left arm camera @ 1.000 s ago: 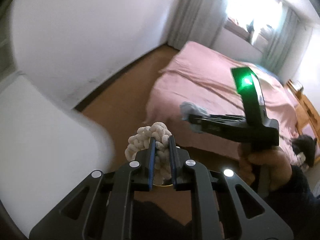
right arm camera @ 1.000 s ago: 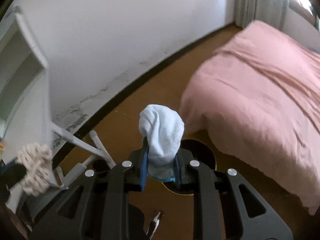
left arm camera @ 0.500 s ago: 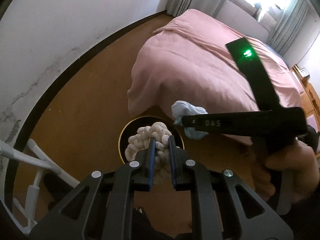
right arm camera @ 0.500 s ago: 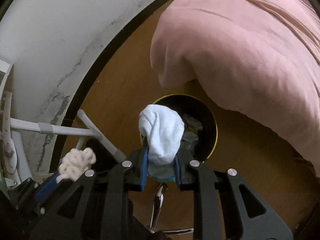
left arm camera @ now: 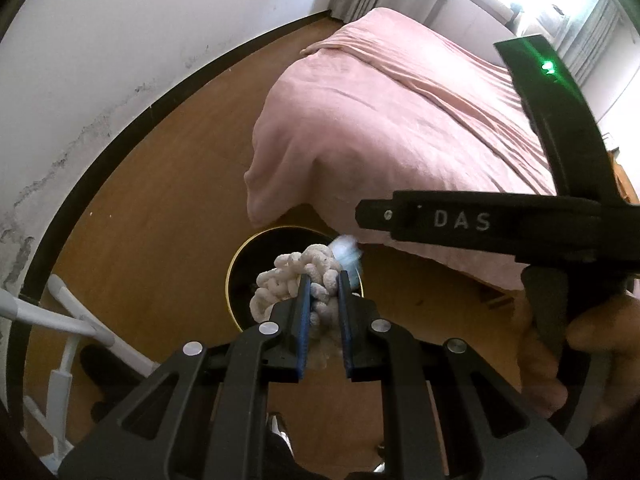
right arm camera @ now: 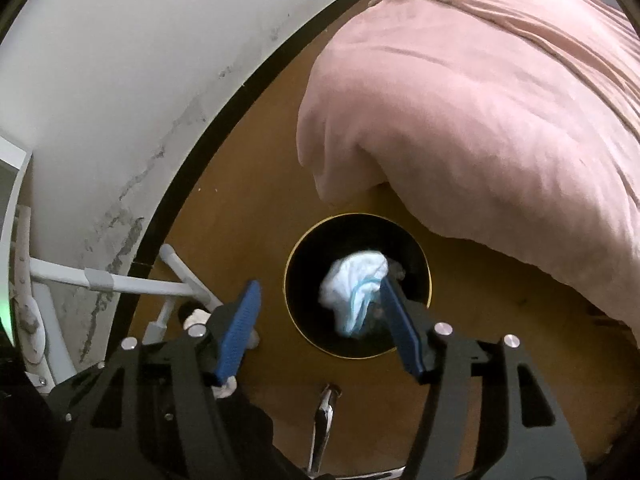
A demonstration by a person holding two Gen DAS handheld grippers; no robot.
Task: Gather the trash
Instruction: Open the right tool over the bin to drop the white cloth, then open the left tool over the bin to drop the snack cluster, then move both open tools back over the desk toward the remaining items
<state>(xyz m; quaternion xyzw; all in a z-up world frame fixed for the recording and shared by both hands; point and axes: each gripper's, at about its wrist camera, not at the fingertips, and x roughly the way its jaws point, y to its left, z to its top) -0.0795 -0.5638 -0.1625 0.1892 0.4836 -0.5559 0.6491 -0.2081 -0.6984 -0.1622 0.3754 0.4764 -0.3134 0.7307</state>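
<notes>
A round black bin with a gold rim (right arm camera: 429,280) stands on the brown floor by the bed; it also shows in the left wrist view (left arm camera: 229,280). My right gripper (right arm camera: 320,300) is open above the bin. A pale blue-white cloth (right arm camera: 354,286) is loose between its pads, over the bin's mouth; it shows blurred in the left wrist view (left arm camera: 346,252). My left gripper (left arm camera: 323,286) is shut on a cream knotted rope bundle (left arm camera: 294,276) above the bin's near rim.
A bed with a pink cover (right arm camera: 480,100) overhangs the bin's far side. A white wall with a black skirting (right arm camera: 208,148) runs on the left. A white metal frame (right arm camera: 120,280) stands at the left. A metal pedal (right arm camera: 326,404) lies near the bin.
My right gripper has opened and let go of the pale cloth, which now drops into the bin. Both grippers have tilted down over the bin. The left one still holds the rope bundle.
</notes>
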